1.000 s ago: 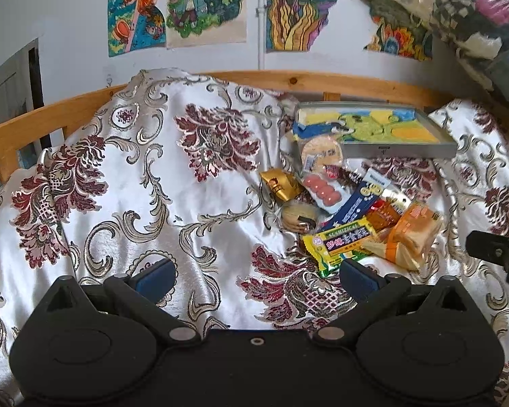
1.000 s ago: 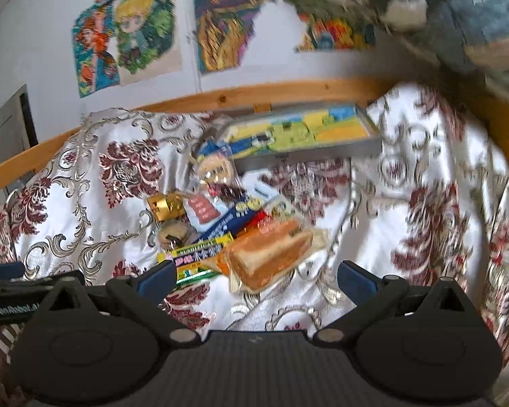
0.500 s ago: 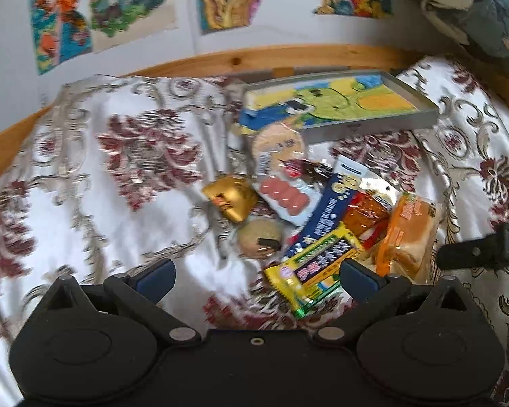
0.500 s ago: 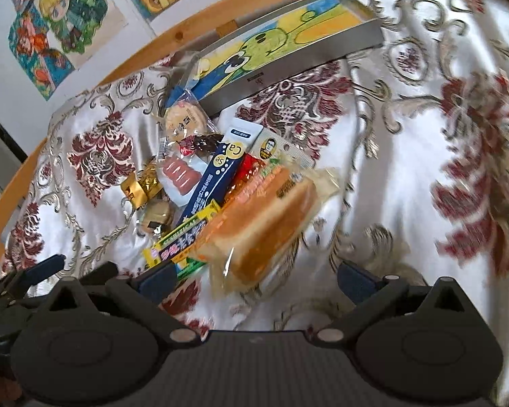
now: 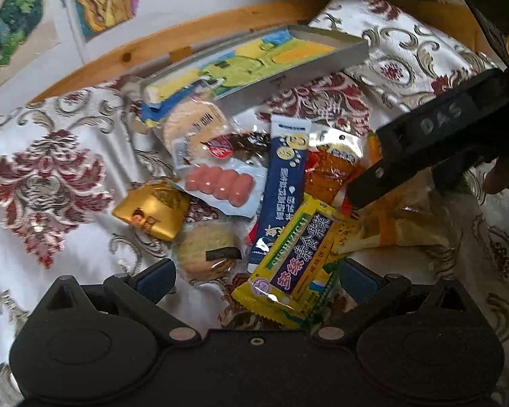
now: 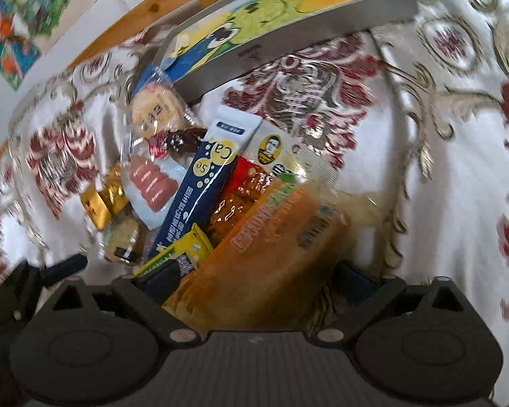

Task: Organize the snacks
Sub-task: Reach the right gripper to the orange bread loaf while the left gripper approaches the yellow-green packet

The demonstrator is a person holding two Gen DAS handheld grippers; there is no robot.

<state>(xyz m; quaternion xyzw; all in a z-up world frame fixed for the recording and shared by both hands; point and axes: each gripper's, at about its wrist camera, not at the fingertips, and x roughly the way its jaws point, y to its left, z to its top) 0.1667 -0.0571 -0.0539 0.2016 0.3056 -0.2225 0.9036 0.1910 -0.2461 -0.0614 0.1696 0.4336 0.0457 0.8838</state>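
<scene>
bedspread (image 6: 458, 169) with red and silver flowers is smeared by blur at the right wrist view's edges. tray (image 5: 298, 68) with a cartoon-printed floor sits at the far side by the wooden rail, its near-left corner hidden by a round cracker pack (image 5: 193, 125). snack pile (image 5: 254, 190) lies just before it, packets overlapping. bread pack (image 6: 264, 254) fills the right gripper (image 6: 258, 274), fingers wide on either side; contact unclear. left gripper (image 5: 254, 278) hovers wide open and empty over a yellow packet (image 5: 295, 257). a hand is cut off at right.
</scene>
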